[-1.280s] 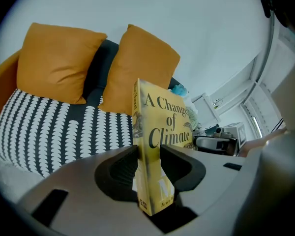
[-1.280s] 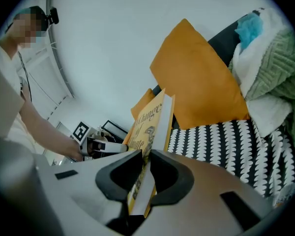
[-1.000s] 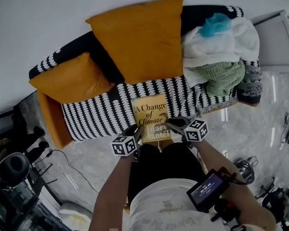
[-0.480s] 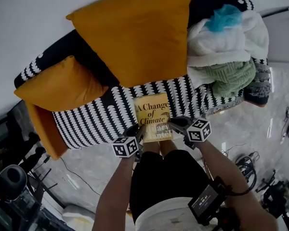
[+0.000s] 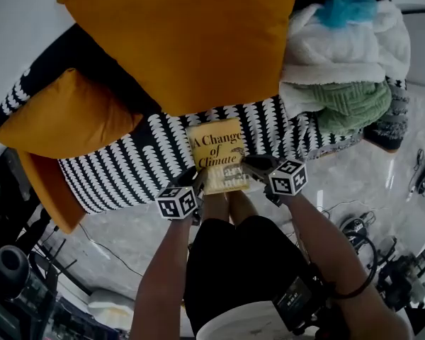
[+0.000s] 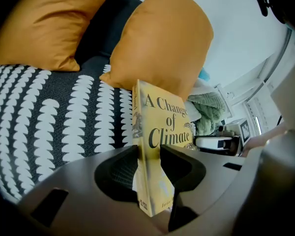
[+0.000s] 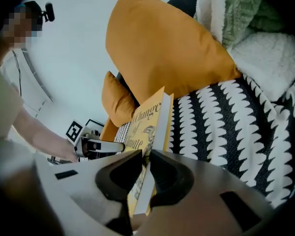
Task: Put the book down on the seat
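A yellow book [image 5: 218, 154] titled "A Change of Climate" is held flat, cover up, just over the front edge of the black-and-white patterned seat [image 5: 134, 161]. My left gripper [image 5: 193, 181] is shut on the book's near left corner; the book [image 6: 157, 146] stands clamped between its jaws. My right gripper [image 5: 253, 167] is shut on the near right edge, the book [image 7: 145, 146] pinched between its jaws. Whether the book touches the seat cannot be told.
A large orange cushion [image 5: 188, 37] leans on the backrest behind the book, a smaller one [image 5: 60, 115] at the left. White and green blankets [image 5: 347, 62] are piled at the sofa's right end. Cables and gear [image 5: 382, 261] lie on the marble floor.
The view has closed in on the sofa. Both grippers still hold the book, which has shifted slightly left and further over the seat.
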Demonstrator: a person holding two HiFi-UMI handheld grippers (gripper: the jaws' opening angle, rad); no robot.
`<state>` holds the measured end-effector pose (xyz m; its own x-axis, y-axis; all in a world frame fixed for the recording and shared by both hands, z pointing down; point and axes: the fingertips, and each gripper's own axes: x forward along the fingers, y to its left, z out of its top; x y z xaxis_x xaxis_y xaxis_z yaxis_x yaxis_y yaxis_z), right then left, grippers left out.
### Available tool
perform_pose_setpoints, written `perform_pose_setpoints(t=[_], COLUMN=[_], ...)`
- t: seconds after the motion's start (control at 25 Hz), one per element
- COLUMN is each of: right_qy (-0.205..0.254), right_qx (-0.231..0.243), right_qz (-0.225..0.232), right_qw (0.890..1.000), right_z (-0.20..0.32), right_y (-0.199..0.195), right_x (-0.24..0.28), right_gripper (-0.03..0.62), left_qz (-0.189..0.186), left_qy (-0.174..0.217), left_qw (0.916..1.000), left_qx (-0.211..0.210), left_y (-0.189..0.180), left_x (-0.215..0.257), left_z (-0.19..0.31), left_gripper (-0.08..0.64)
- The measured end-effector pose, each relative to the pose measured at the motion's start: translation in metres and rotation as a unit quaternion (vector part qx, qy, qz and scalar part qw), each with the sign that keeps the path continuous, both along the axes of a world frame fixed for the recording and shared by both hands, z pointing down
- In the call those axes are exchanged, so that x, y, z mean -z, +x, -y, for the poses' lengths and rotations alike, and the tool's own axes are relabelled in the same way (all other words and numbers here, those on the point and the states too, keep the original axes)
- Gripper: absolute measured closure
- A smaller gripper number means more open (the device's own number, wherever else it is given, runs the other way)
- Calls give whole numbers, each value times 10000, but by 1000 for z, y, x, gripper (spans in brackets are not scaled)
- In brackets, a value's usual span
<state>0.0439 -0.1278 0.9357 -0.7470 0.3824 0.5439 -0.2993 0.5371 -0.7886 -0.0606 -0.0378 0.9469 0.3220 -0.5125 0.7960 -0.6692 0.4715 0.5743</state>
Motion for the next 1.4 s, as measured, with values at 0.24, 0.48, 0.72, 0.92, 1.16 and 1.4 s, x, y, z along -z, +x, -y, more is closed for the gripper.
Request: perform_pose_setpoints(t=[0.24,0.48,0.72,0.92,1.16,1.4], right_qy=[70,328,324,337,447,508], right_qx=[-147,-116,17,0,-35,-119], right_qz=[-192,-419,-466,-506,-668,-752], right_qw=[9997,9985,9984,9982,9968,9958], right_z=[6,10,13,11,11,19], right_y=[0,2,0,1,3,4], right_x=[-25,-24,-29,-35,-39,-39], right_gripper=[531,531,529,529,529,526], left_qz=[-59,-176,-503,-519,-557,-417], left_qy=[-116,-81,-156,-140,-16,-108], left_qw=[9999,9997,9974,9971,9955,9974], left_qx=[74,131,494,546,771,581], left_y=[2,6,10,10,5,1], left_x=[-27,-25,-35,-38,-36,-30], left_z=[4,5,1,-1,2,2], left_gripper=[408,410,410,409,408,408])
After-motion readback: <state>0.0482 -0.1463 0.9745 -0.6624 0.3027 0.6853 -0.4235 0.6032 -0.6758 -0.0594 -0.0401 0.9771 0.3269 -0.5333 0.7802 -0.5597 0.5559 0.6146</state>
